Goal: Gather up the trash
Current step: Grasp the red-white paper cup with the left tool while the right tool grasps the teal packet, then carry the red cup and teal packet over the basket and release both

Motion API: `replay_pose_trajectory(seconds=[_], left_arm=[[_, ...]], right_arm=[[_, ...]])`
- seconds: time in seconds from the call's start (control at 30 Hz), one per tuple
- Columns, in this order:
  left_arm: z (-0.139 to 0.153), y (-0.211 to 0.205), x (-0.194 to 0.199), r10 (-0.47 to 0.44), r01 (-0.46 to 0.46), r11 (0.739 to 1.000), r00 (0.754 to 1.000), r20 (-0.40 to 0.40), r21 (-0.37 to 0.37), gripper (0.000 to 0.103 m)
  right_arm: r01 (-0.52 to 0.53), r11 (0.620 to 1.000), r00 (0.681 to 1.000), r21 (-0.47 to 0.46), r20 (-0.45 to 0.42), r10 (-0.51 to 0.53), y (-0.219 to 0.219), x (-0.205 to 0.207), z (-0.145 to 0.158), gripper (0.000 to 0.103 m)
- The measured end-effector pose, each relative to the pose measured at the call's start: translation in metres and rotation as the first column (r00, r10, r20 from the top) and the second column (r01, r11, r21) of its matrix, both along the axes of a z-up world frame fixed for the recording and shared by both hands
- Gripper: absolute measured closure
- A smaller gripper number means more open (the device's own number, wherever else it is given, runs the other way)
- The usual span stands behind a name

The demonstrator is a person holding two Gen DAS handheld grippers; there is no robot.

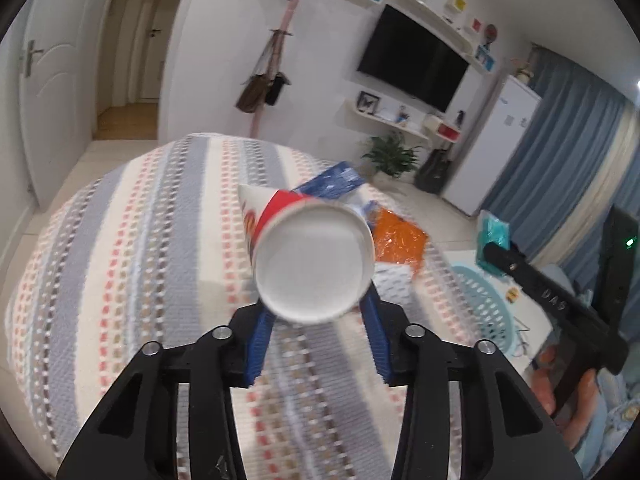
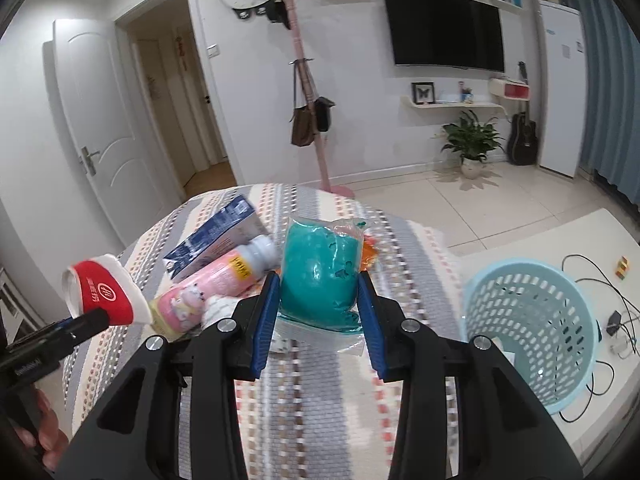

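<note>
Right wrist view: the right gripper [image 2: 318, 304] clamps a teal-filled bag [image 2: 320, 272] above the striped bed [image 2: 312, 400], left gripper [image 1: 316, 304] pinching a paper cup [image 1: 314, 264] — either could slip before reaching the blue basket [image 2: 528, 320].

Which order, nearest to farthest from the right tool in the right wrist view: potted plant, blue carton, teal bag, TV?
1. teal bag: clamped in the right tool.
2. blue carton: on the striped cloth, up and left of the bag.
3. potted plant: on the floor by the far wall, right of centre.
4. TV: on that wall above the plant; close to the plant in depth.
</note>
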State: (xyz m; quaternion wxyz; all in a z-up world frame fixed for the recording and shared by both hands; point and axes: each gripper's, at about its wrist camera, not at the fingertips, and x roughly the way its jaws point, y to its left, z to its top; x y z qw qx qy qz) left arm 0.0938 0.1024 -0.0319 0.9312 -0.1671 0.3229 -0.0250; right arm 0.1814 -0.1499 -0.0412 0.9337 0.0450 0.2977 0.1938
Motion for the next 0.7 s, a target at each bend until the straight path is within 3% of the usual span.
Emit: replay_pose_trajectory(seconds=[0.17,0.23,0.33,0.37,0.43,0.53,0.6,0.7], left_arm=[[0.01,-0.024,0.014,-0.065,0.064,0.998,0.998,0.015,0.017,0.075],[0.009,-0.034,0.024,-0.086,0.086,0.996,0.996,0.001,0.032,0.087],[-0.007,-0.043,0.039,-0.087,0.09,0.994,0.995,-0.055,0.056,0.087],[-0.014,-0.045,0.041,-0.093,0.097,0.994,0.993,-0.067,0.05,0.084],[-0.025,-0.048,0.044,-0.108,0.113,0.992,0.99,-0.091,0.047,0.068],[-0.038,-0.058,0.046,-0.149,0.156,0.986,0.982,-0.115,0.05,0.052],[-0.046,-0.064,0.047,-0.18,0.188,0.981,0.975,-0.13,0.054,0.048],[-0.057,-0.07,0.043,-0.205,0.216,0.975,0.966,-0.158,0.054,0.033]], right_arm=[[0.057,0.998,0.998,0.023,0.0,-0.057,-0.032,0.004,-0.001,0.067],[0.082,0.996,0.997,0.033,-0.01,-0.081,-0.045,0.007,-0.004,0.067],[0.103,0.994,0.995,0.045,-0.024,-0.102,-0.058,0.009,-0.009,0.067],[0.108,0.993,0.994,0.049,-0.03,-0.107,-0.063,0.01,-0.012,0.067],[0.116,0.992,0.993,0.05,-0.036,-0.114,-0.068,0.009,-0.016,0.067],[0.127,0.99,0.991,0.057,-0.055,-0.124,-0.079,0.011,-0.024,0.067],[0.133,0.989,0.989,0.065,-0.067,-0.128,-0.082,0.013,-0.028,0.067],[0.14,0.988,0.988,0.068,-0.073,-0.135,-0.088,0.013,-0.033,0.067]])
